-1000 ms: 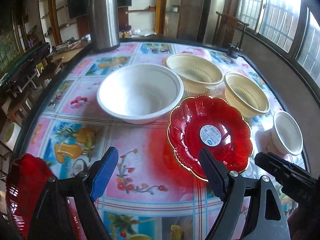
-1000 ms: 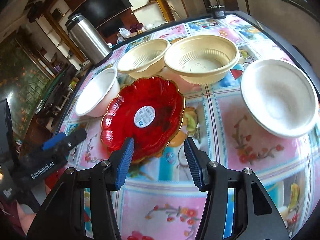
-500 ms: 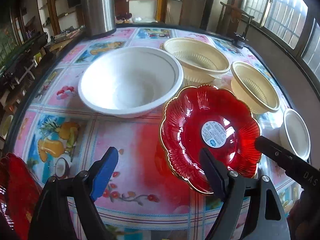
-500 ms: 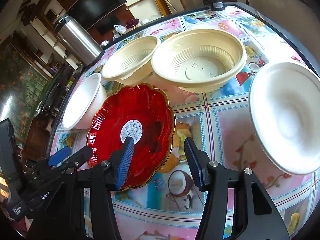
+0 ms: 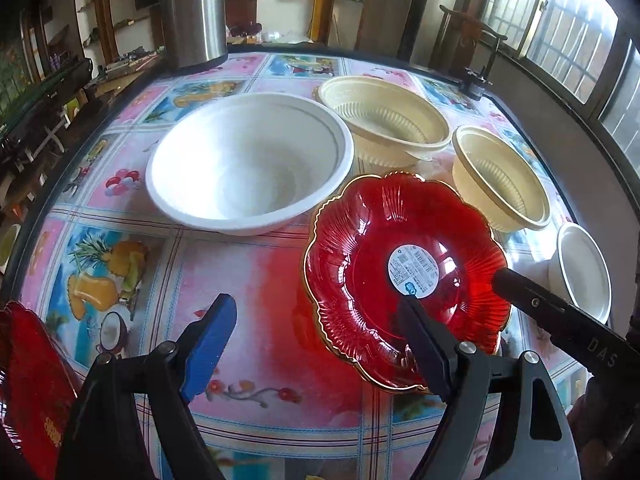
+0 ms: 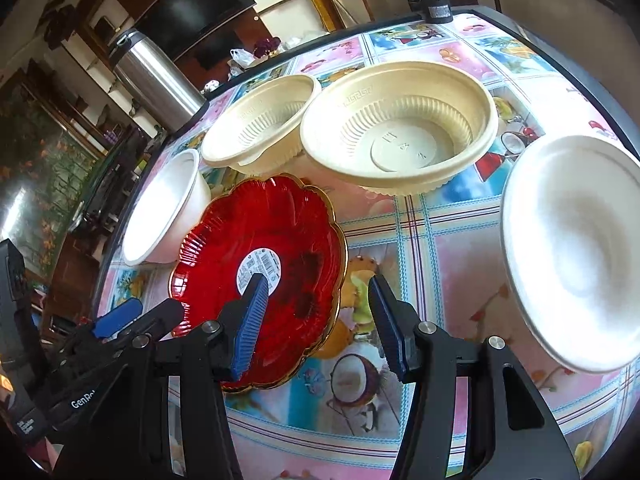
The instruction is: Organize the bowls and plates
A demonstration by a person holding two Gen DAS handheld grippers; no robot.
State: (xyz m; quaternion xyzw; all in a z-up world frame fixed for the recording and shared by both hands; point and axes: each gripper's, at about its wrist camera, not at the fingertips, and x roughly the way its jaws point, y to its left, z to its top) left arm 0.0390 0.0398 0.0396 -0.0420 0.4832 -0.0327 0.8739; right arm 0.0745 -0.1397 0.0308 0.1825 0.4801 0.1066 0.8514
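Observation:
A red flower-shaped plate with a gold rim and a white sticker lies on the table; it also shows in the right wrist view. My right gripper is open, its left finger over the plate and its right finger beyond the rim. My left gripper is open, with its right finger over the plate's near edge. A large white bowl sits behind, next to two cream ribbed bowls. A small white bowl is at the right. Another red plate shows at the lower left.
A steel thermos stands at the table's far edge. The fruit-print tablecloth covers a round table. A small black object sits on the far rim. Windows run along the right; shelves and furniture stand behind.
Both grippers have moved forward toward the red plate. The right gripper's left finger has come over the plate. The plate stays in place.

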